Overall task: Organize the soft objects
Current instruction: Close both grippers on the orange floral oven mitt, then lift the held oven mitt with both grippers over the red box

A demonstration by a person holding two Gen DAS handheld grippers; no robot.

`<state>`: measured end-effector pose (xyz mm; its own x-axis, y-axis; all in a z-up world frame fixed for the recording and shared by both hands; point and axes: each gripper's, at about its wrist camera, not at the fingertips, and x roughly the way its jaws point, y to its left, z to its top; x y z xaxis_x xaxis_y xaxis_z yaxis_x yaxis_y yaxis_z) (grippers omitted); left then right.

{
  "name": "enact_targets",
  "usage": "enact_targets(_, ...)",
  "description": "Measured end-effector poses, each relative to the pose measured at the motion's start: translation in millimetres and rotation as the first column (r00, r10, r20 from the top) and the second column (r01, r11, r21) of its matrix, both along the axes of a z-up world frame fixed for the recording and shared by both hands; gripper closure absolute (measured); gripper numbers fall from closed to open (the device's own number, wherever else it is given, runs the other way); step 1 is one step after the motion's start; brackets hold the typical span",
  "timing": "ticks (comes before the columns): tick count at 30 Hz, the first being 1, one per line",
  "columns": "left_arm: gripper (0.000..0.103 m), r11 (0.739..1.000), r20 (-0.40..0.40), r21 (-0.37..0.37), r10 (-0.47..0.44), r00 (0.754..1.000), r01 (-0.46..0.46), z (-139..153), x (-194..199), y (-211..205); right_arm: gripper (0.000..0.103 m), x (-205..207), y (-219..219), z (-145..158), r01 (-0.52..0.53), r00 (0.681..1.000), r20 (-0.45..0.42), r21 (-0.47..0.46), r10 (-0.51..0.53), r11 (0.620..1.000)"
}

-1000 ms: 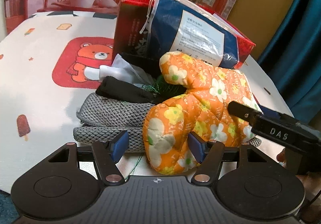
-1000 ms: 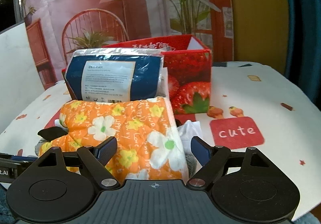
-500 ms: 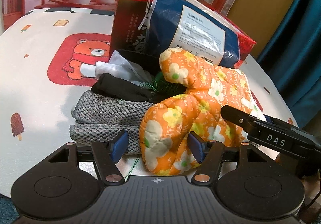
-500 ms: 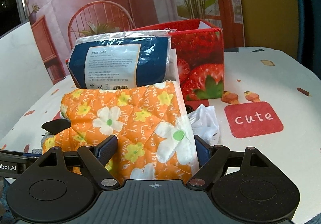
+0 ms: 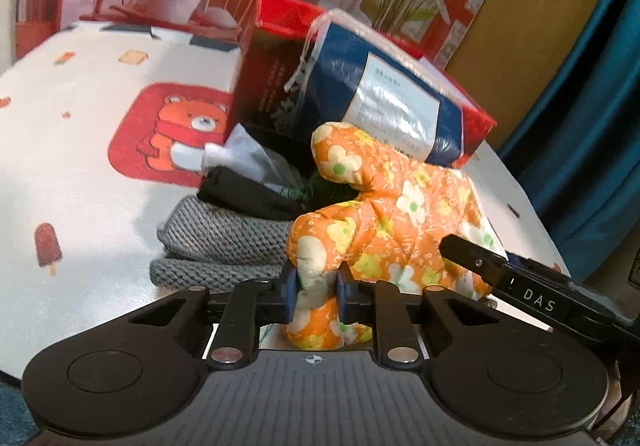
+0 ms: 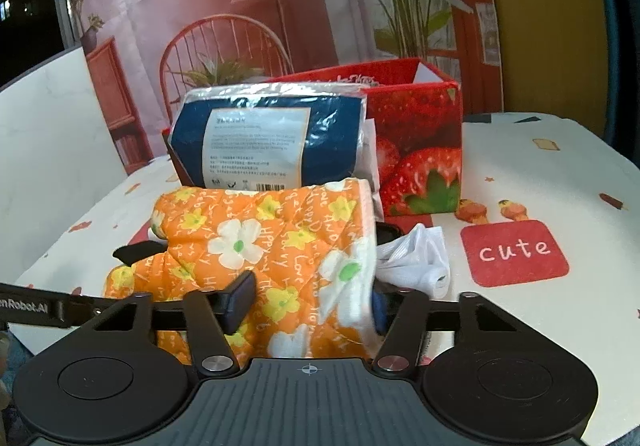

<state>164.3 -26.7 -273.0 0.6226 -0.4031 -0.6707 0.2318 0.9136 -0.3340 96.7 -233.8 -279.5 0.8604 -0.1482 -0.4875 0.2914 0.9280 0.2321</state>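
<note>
Two grippers are set on one orange mitt (image 5: 384, 222): the left gripper (image 5: 317, 292) is clamped on its near lobe, while the right gripper (image 6: 310, 302) is spread around its cuff, pads (image 6: 238, 300) just touching. The mitt is draped over grey knitwear (image 5: 224, 242) and a black cloth (image 5: 248, 194). Behind it a blue packet (image 6: 272, 142) is propped against a strawberry box (image 6: 420, 162); white socks (image 6: 416, 258) lie beside on the table (image 5: 80, 182).
</note>
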Motion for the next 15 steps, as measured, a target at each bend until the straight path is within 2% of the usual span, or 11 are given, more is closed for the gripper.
enact_targets(4,0.086,1.000,0.036,0.009,0.004,0.999,-0.005,9,-8,0,0.074,-7,-2,3,0.006,1.000,0.022,0.030,-0.007,1.000)
enact_targets(8,0.086,1.000,0.079,0.006,0.012,0.997,-0.012,18,-15,5,0.089,-15,1,10,0.009,0.999,0.050,0.016,-0.010,1.000)
enact_targets(15,0.086,1.000,0.147,0.016,0.013,0.989,-0.016,34,-23,7,0.093,-24,10,27,-0.012,0.994,0.108,-0.019,0.014,1.000)
